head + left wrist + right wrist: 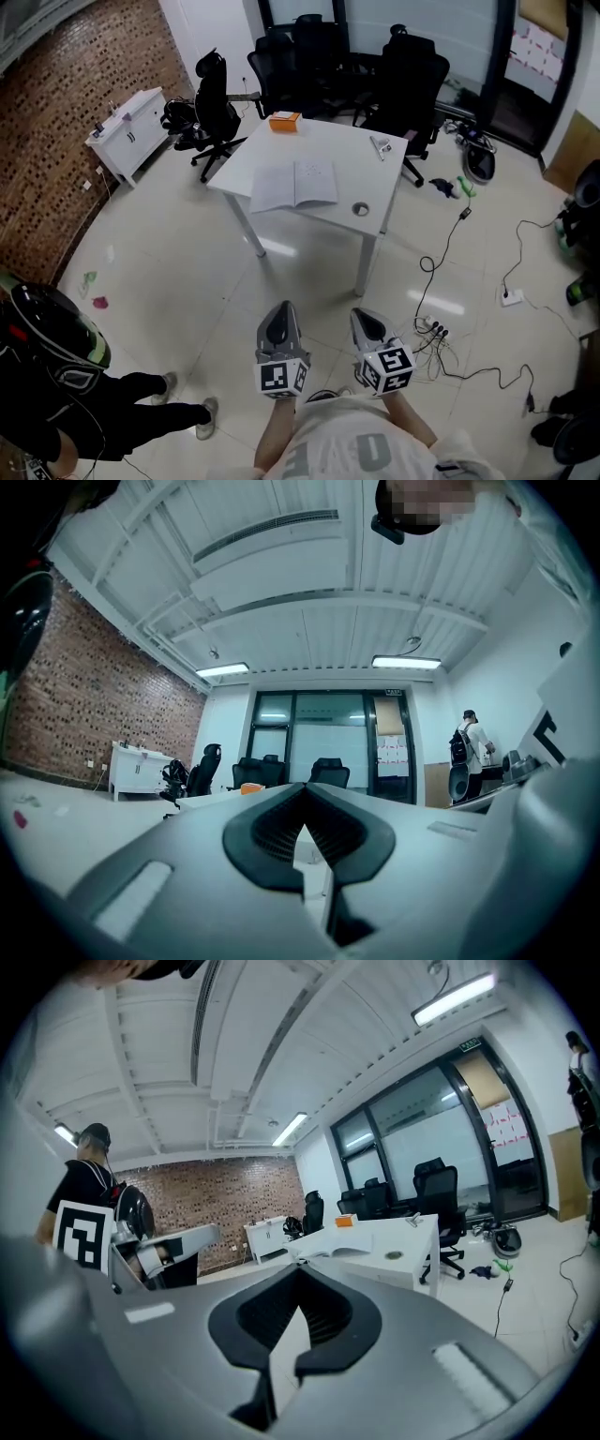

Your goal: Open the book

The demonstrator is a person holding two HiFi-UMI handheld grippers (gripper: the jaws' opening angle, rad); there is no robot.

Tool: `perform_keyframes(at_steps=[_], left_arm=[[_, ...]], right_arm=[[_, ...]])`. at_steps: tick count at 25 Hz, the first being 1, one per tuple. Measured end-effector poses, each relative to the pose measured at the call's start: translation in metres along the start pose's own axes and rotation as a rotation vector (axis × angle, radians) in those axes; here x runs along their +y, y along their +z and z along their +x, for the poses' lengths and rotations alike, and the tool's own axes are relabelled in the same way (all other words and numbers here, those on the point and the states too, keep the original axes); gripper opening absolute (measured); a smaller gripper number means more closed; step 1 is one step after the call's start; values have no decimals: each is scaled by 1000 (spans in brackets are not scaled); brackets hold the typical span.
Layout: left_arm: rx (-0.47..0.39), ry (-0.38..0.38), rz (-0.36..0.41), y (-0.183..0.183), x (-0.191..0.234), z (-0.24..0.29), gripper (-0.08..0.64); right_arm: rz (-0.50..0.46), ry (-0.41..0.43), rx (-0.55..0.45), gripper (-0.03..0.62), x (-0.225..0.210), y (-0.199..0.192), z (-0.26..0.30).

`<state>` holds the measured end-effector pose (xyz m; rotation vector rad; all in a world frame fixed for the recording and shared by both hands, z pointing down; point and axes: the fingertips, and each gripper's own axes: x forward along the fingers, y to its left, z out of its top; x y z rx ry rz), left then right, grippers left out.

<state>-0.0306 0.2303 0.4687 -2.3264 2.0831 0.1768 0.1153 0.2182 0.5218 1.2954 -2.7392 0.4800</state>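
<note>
The book (294,184) lies open, pages up, near the front edge of the white table (347,150), well ahead of me. Both grippers are held close to my body over the floor, far short of the table. My left gripper (279,314) is shut with nothing between its jaws, and my right gripper (367,322) beside it is shut and empty too. In the right gripper view the open book (328,1252) shows on the table (394,1237) beyond the closed jaws of the right gripper (302,1274). The left gripper (305,789) points level at the table's edge.
An orange box (284,121), a small clip-like item (380,147) and a round disc (360,209) lie on the table. Black office chairs (214,105) ring its far side. A white cabinet (128,134) stands left. Cables and a power strip (436,328) lie on the floor at right. A person in black (66,375) stands at lower left.
</note>
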Motion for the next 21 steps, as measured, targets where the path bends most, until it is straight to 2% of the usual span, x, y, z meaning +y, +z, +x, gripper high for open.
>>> perform_keyframes(at_steps=[11,21], left_arm=[[-27,23,-14,10,10,-27,17],[-53,9,-8,14,4,-45,17]], right_arm=[[-17,10,-34,2,20,4,-12],[-19,35,-49,2,36,0,-23]])
